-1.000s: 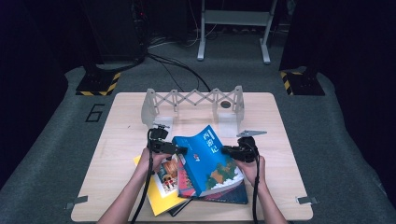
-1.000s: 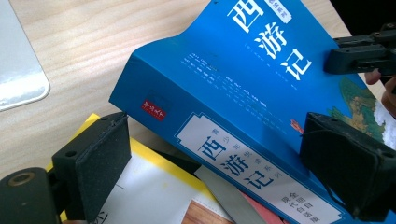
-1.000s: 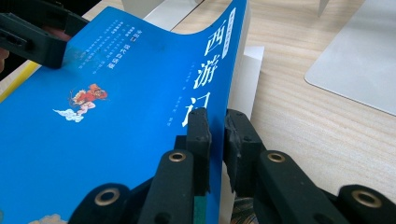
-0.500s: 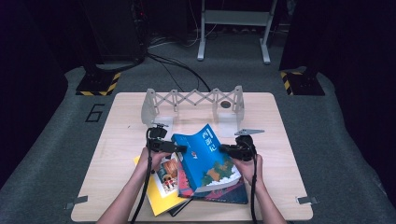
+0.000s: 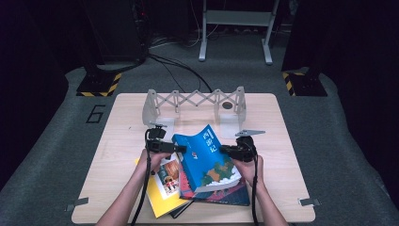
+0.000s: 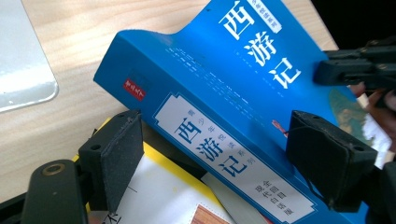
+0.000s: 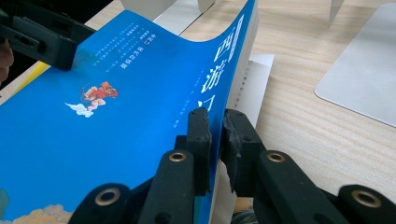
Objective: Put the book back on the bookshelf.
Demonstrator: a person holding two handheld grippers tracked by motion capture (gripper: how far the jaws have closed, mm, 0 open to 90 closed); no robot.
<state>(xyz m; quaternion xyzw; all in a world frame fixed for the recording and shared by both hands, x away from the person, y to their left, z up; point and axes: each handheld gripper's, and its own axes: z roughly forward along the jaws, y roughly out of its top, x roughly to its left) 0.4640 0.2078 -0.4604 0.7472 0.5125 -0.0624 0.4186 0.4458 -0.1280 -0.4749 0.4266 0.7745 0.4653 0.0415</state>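
The right gripper (image 7: 215, 140) is pinching the blue book's (image 5: 204, 155) front cover, tilting the book up over the stack. The left gripper (image 6: 229, 154) is gaping wide, straddling the spine, whose long axis is running crosswise between its pads.

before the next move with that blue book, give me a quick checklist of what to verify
1. Right gripper shut on the cover edge of the blue book: ok.
2. Left gripper gripping the book: not ok, jaws open either side of the spine.
3. Book lifted off the stack of books: ok at the far end; near end cannot tell.
4. Expanding bookstand upright behind the book: ok.
5. Cover flat: not ok, it bends near the grip.
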